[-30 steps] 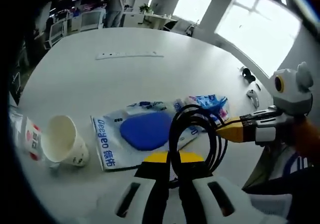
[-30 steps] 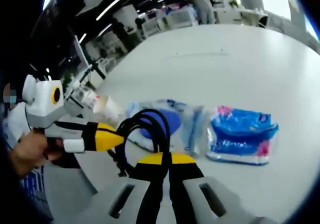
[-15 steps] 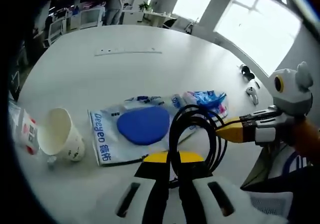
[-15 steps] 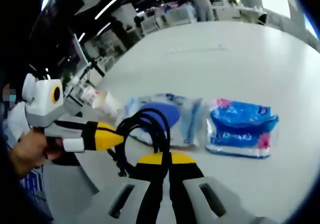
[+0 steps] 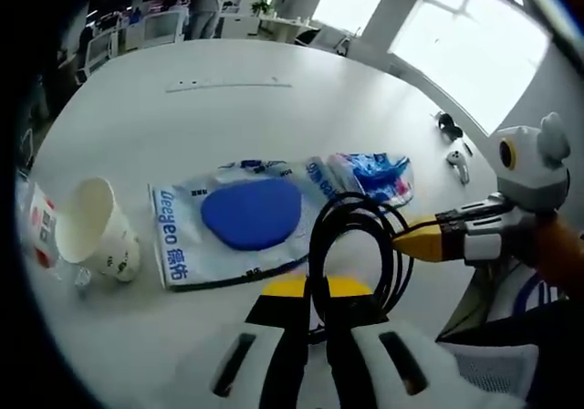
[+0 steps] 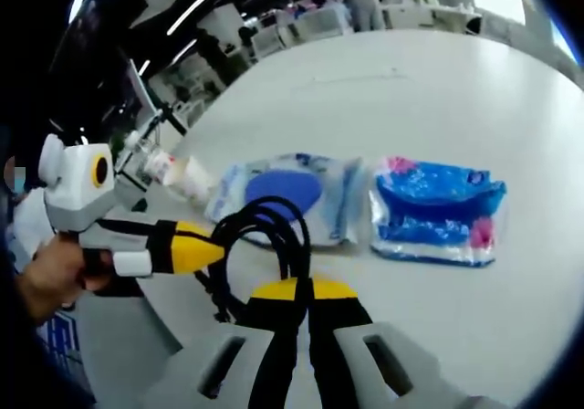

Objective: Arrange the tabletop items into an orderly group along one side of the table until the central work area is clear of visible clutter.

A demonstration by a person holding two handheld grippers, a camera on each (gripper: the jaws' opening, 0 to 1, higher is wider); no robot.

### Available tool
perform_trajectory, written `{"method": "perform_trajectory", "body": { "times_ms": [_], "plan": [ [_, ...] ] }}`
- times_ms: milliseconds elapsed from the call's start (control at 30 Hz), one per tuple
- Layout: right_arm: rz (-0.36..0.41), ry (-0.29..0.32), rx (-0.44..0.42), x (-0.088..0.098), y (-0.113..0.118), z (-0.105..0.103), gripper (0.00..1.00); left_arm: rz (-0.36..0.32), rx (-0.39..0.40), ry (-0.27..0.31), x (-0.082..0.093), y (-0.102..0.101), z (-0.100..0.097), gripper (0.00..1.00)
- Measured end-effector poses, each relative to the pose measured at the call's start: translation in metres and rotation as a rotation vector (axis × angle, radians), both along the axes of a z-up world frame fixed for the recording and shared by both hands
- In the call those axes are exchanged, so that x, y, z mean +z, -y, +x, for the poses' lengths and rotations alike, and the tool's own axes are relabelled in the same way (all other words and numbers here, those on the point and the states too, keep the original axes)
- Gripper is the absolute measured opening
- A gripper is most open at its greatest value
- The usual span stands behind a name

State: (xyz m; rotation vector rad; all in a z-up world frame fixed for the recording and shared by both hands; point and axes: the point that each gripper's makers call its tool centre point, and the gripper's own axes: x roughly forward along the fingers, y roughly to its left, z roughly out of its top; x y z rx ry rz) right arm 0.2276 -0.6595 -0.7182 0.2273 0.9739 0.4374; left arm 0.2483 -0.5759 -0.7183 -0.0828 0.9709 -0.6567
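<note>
Cable [image 5: 351, 245], black and coiled into a loop, hangs between the 2 grippers above the near edge of the white table [image 5: 228, 71]. The left gripper [image 5: 315, 304] has its jaws pressed together on the coil's lower part, and the right gripper [image 5: 411, 242] comes in from the right of the left gripper view, its yellow tip pinching the same coil. In the right gripper view the right gripper [image 6: 306, 301] is clamped on the cable [image 6: 265, 231], with the left gripper [image 6: 205, 249] entering from the left. Beyond lie a clear bag with a blue pad [image 5: 242, 222], a blue tissue pack [image 6: 433, 213] beside it, and a tipped paper cup [image 5: 91, 231].
</note>
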Motion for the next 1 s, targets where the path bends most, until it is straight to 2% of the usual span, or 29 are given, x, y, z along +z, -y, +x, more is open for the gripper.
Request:
{"method": "perform_trajectory", "body": {
  "times_ms": [1000],
  "plan": [
    [-0.019, -0.064, 0.001, -0.023, 0.004, -0.018, 0.00, 0.015, -0.027, -0.065, -0.025, 0.005, -0.016, 0.02]
  ]
}}
